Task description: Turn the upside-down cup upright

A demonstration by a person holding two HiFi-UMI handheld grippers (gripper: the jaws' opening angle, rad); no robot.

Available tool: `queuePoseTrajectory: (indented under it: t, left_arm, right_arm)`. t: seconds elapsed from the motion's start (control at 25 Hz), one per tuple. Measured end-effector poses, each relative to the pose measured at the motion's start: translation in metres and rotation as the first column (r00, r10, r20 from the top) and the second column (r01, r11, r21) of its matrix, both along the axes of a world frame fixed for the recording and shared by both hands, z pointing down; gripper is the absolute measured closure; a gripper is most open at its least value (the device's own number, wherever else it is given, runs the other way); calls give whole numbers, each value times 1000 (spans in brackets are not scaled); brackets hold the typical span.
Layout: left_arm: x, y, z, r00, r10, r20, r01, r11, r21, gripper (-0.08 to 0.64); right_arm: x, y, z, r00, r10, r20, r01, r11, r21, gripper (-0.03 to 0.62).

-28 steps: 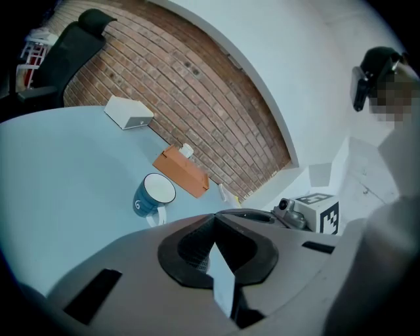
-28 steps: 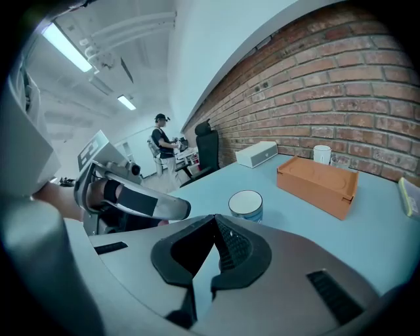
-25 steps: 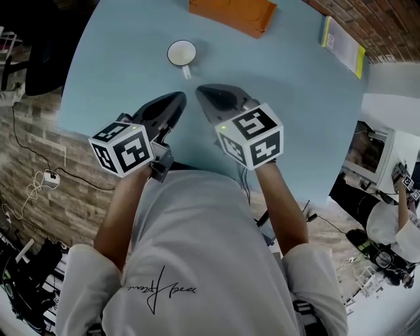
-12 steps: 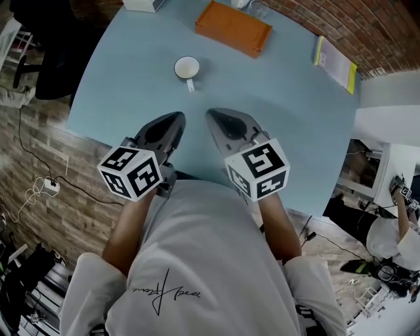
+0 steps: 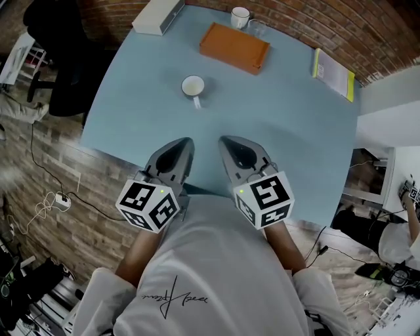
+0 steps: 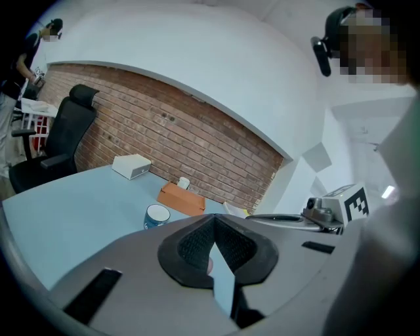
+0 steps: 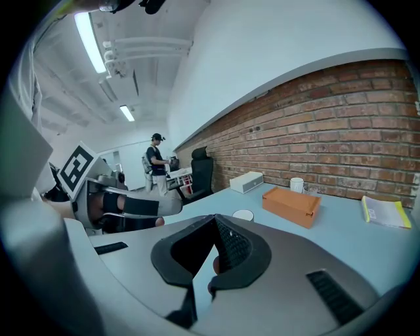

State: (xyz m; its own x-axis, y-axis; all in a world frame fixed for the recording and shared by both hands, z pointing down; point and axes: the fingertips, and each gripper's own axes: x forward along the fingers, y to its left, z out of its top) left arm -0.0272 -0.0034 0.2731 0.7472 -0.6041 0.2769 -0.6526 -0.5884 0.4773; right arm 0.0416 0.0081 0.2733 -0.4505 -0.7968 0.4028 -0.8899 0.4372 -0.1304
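Blue table, brick wall behind; cup upright.

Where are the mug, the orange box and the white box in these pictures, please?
mug [image 5: 193, 86]: head view, its white inside.
orange box [image 5: 234, 47]: head view, middle of its top.
white box [image 5: 157, 16]: head view, middle of its top.

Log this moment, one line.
blue white-lined mug: upright on light-blue table | left gripper: shut, empty | right gripper: shut, empty

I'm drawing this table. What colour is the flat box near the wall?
The flat box is orange; the head view shows it best.
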Motion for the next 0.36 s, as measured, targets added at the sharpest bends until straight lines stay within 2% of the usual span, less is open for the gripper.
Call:
queuePoseTrajectory:
  t: [0.2,0.36]
  left_arm:
    - [2,16,-6,1000,-14,17,14,1000,5,549]
    - [5,34,-7,998,1,58,-3,999,34,549]
  right_arm:
    - [3,18,-4,999,21,44,-20,1000,-20,572]
    - [-8,35,-9,999,-11,34,11,1000,5,572]
